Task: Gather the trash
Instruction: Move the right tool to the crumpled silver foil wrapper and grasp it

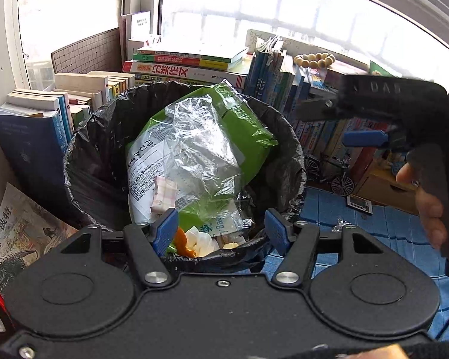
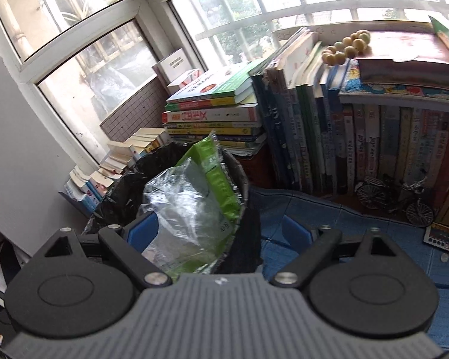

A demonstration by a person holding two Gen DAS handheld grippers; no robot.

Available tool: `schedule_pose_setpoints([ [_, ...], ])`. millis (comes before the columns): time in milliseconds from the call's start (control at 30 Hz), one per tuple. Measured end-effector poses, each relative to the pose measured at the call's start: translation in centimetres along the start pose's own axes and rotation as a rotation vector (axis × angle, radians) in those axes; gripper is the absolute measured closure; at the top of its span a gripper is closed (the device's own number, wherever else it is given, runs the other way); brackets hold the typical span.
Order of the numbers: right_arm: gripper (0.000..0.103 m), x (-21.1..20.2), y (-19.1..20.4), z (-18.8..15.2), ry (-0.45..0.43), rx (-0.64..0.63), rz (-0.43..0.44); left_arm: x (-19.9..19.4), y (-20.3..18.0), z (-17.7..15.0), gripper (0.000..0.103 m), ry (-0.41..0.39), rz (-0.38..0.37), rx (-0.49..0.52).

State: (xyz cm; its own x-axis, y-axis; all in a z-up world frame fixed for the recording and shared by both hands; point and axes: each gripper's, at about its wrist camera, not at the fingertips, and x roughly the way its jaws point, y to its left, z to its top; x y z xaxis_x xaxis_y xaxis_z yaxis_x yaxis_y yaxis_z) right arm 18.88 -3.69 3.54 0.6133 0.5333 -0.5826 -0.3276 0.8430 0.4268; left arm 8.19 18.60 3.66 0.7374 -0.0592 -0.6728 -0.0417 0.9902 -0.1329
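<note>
black liner bag, fitted in a trash bin (image 1: 83, 161) set on a blue mat (image 1: 374, 230) beside stacked books (image 1: 185, 68). contents heaped above the rim: a green wrapper (image 1: 239, 119), crumpled clear plastic (image 1: 194, 137), a printed white packet (image 1: 146, 161), orange peel (image 1: 181, 239) and tissue low at the near side. left gripper (image 1: 221, 233) is held over the bin's near rim, jaws parted wide, nothing gripped between them. right gripper (image 2: 221, 233) is seen beside the bin, jaws parted wide and empty; the green wrapper and clear plastic show just ahead of its left finger. a bead bracelet (image 1: 314, 59) and a model bicycle (image 2: 395, 200) are noted by the books.
</note>
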Motion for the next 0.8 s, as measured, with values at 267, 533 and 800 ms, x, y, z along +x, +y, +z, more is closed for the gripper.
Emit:
schedule_pose_setpoints([
  [267, 0.009, -1.4, -7.0, -2.4, -0.042, 0.115, -0.182, -0.5, -2.0, -0.7, 0.04, -0.002, -0.045, 0.074],
  [533, 0.011, 0.2, -14.0, -6.7, 0.028, 0.148, -0.426, 0.7, -3.2, -1.4, 0.049, 0.007, -0.038, 0.115],
  [800, 0.011, 5.6, -17.7, -10.0, 0.125, 0.133, -0.496, 1.4, -3.4, -1.6, 0.058, 0.004, -0.024, 0.112],
])
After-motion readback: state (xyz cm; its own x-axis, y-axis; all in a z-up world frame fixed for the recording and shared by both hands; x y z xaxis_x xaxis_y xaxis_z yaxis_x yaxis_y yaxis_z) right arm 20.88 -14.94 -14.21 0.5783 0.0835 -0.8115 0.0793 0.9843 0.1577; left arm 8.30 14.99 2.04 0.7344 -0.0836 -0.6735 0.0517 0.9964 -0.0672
